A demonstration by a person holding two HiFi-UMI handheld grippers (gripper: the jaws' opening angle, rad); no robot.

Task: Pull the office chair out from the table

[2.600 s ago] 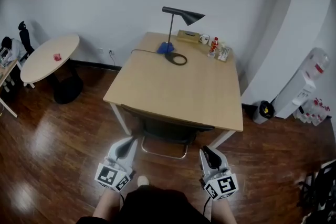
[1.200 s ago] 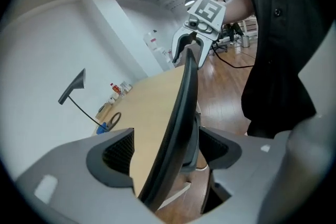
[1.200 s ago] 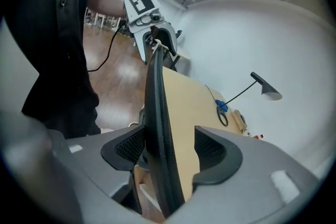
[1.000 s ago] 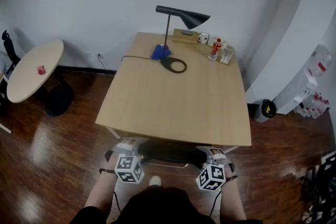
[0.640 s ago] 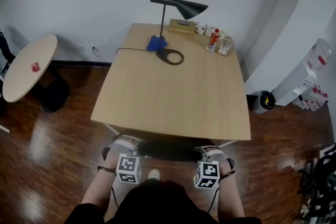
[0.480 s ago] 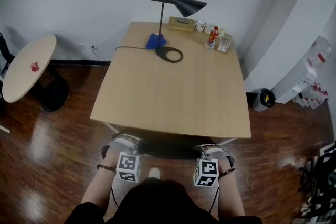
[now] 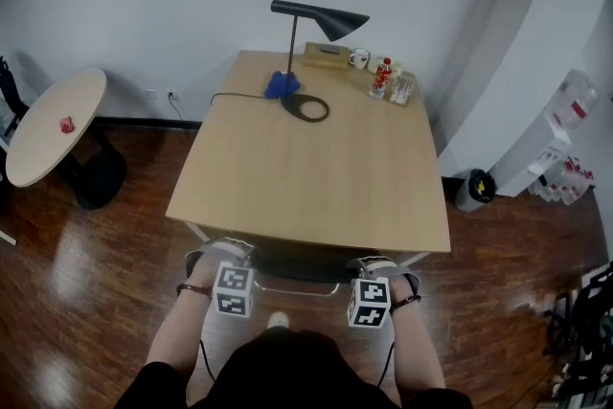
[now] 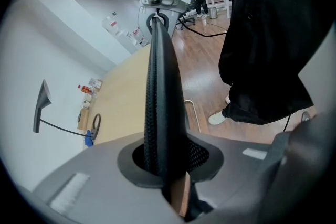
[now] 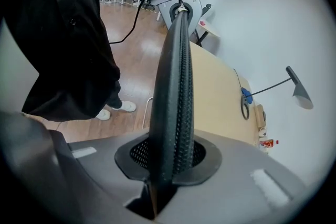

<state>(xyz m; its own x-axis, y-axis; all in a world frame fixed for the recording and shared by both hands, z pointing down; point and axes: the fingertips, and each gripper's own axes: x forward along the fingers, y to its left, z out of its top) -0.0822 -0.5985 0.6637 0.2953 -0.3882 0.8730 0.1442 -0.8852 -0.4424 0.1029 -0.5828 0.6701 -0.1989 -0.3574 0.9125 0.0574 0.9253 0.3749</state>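
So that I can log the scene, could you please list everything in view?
table: one, light wood, centre
office chair: one, black, tucked under the table's near edge
desk lamp: one, black, table's far end
mug: one, white, right of the lamp
round table: one, light wood, far left
bin: one, black, floor at right
left hand-held gripper, right hand-held gripper: two, grey, jaws have just been closing, each shut on the chair's backrest

A black lamp (image 7: 326,15) stands near a mug (image 7: 358,58) and bottle (image 7: 382,77)
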